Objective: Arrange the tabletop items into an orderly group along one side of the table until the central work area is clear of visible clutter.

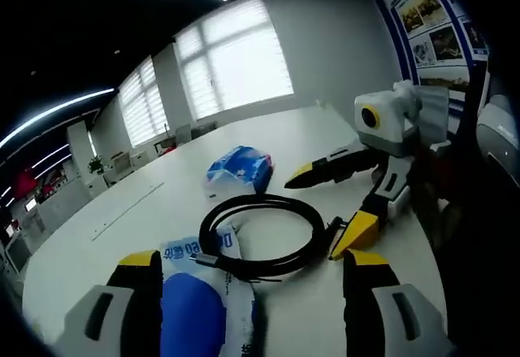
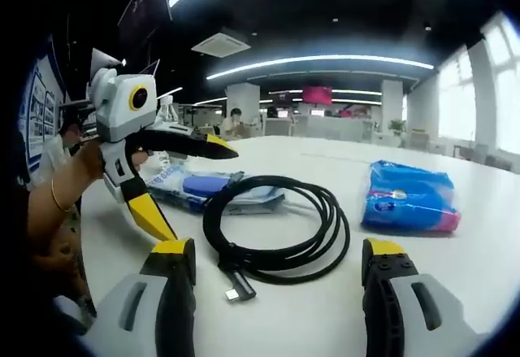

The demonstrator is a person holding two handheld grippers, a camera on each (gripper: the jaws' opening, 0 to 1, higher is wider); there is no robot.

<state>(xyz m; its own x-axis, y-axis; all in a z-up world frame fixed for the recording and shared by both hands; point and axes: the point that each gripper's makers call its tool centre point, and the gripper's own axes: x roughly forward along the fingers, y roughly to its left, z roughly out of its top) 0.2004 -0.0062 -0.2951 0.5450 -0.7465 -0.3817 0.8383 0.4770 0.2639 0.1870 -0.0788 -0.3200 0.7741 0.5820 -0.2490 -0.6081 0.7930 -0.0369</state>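
The white bench (image 2: pixel 455 267) carries three items near its middle. The coiled black cable (image 2: pixel 276 227) lies flat at centre, its plug end toward the right tool (image 2: pixel 280 292). It is judged light and floppy, best gripped across the bundled loops. A blue tissue pack (image 2: pixel 410 197) sits apart from the coil; a flat blue-and-white packet (image 1: pixel 199 308) lies partly under it. Both look soft and light. Left tool (image 1: pixel 248 292) and right tool stand apart, empty.
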